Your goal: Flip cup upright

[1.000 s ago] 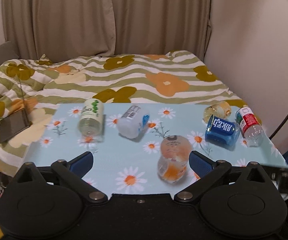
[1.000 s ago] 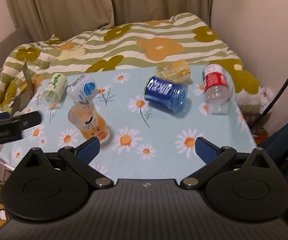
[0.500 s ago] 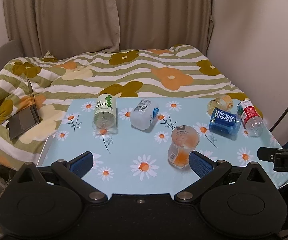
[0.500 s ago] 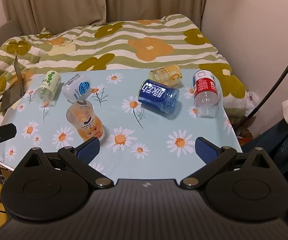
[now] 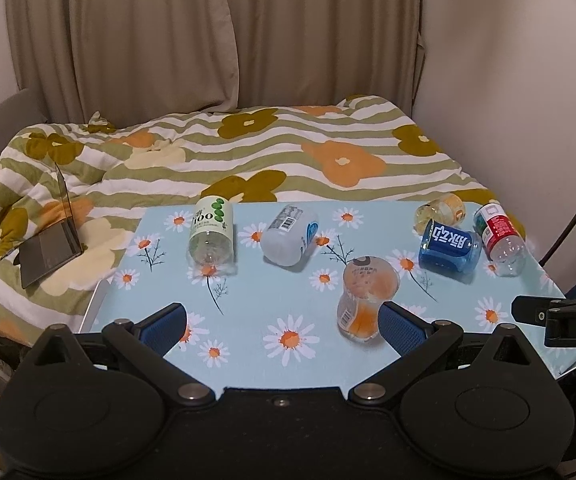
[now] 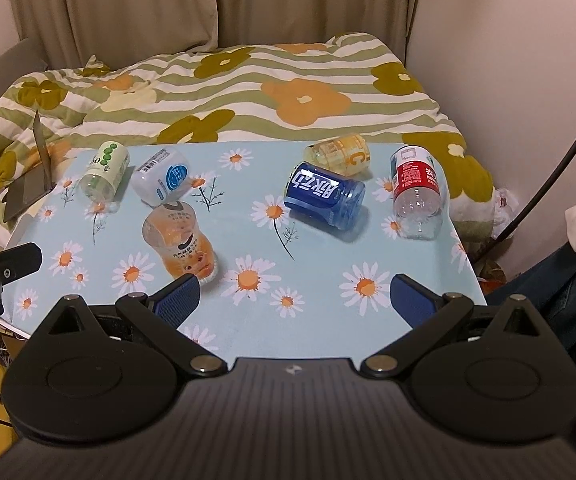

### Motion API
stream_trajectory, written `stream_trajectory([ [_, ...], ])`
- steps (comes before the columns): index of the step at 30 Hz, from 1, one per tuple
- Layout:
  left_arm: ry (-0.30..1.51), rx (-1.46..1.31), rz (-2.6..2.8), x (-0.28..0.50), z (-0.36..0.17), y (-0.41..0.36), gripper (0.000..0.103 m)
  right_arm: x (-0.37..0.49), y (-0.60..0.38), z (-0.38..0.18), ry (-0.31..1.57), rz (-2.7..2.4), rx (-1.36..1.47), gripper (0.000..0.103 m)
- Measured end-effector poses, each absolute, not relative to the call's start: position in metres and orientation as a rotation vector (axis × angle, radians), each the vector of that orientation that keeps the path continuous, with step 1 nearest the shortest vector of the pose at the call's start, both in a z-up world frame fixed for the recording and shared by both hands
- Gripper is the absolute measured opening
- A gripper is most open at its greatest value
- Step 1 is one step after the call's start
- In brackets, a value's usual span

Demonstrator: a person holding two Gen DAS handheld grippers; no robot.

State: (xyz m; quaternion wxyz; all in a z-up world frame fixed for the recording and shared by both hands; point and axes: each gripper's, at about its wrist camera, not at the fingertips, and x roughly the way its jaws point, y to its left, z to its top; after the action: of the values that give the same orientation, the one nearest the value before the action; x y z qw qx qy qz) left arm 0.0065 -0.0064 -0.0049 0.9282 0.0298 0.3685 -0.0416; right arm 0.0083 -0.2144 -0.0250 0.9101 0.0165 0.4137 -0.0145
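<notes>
Beige curtains hang behind a bed whose quilt carries olive stripes and big orange and mustard flowers; an open laptop rests on its left side. Against the bed's foot stands a table under a pale blue daisy-print cloth.

Six cut-bottle cups lie tipped over on the cloth. At the left are the green-labelled cup and, just beside it, the white cup with a blue logo. Nearest the front lies the orange cup, with its open end seemingly toward the camera, though distortion blurs this. To the right cluster the blue cup, the yellow cup touching it behind, and the red-labelled cup near the edge.

The left gripper and right gripper hover at the near edge, jaws spread wide and holding nothing.
</notes>
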Motion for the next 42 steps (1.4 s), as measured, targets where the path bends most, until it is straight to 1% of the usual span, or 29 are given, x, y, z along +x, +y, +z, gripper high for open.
stream_trajectory([
  [16, 0.732, 0.100, -0.081, 0.0078, -0.0067, -0.0055, 0.103, 0.0086, -0.2119, -0.0257, 0.857, -0.036, 0.040, 0.103],
  [42, 0.745, 0.107, -0.071, 0.0151, -0.0093, -0.0067, 0.103, 0.0141, -0.2113, -0.0298, 0.861, -0.034, 0.044, 0.103],
])
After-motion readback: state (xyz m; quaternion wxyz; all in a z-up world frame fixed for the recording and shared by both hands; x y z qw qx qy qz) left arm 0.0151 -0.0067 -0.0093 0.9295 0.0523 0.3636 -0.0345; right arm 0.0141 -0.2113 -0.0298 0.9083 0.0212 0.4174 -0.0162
